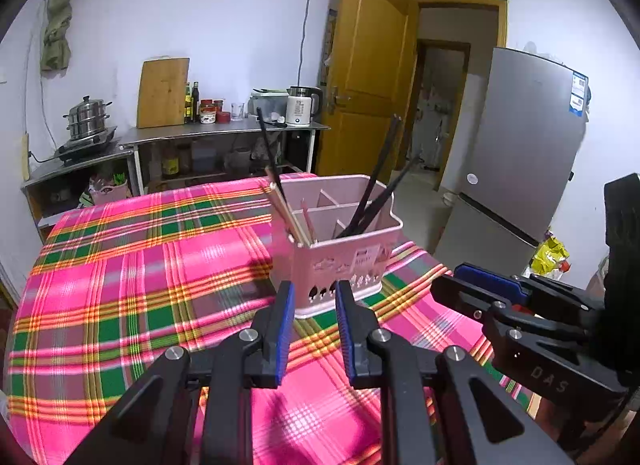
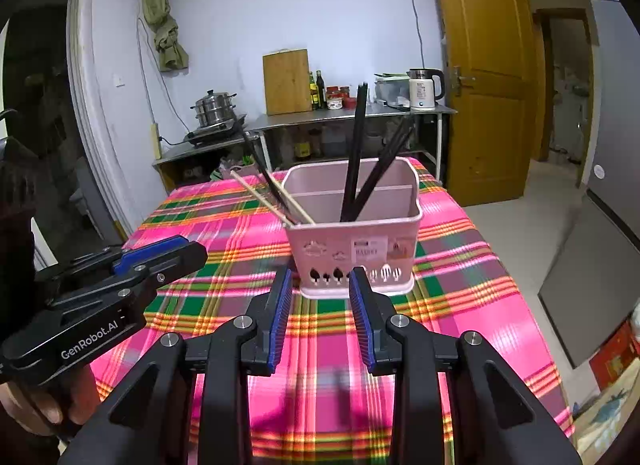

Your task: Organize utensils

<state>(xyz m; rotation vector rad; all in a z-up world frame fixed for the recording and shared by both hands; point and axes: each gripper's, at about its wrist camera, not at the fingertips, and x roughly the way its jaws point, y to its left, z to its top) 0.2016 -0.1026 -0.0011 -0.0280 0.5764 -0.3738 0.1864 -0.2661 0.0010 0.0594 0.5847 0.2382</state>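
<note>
A pink plastic utensil holder (image 1: 340,257) (image 2: 356,253) with inner dividers stands on the plaid tablecloth. Black chopsticks (image 1: 376,193) (image 2: 374,169) lean in its right compartment. Wooden chopsticks (image 1: 288,211) (image 2: 268,199) and one black stick (image 1: 269,153) lean out of its left corner. My left gripper (image 1: 313,297) is open and empty, just in front of the holder. My right gripper (image 2: 320,285) is open and empty, also just in front of the holder. Each gripper shows at the edge of the other's view, the right one (image 1: 460,283) and the left one (image 2: 188,249).
The table has a pink, green and orange plaid cloth (image 1: 140,285) (image 2: 460,285). Behind it stands a steel counter (image 1: 224,131) with a cutting board, bottles, kettle and a steamer pot. A wooden door (image 1: 368,77) and a grey fridge (image 1: 516,153) are to the right.
</note>
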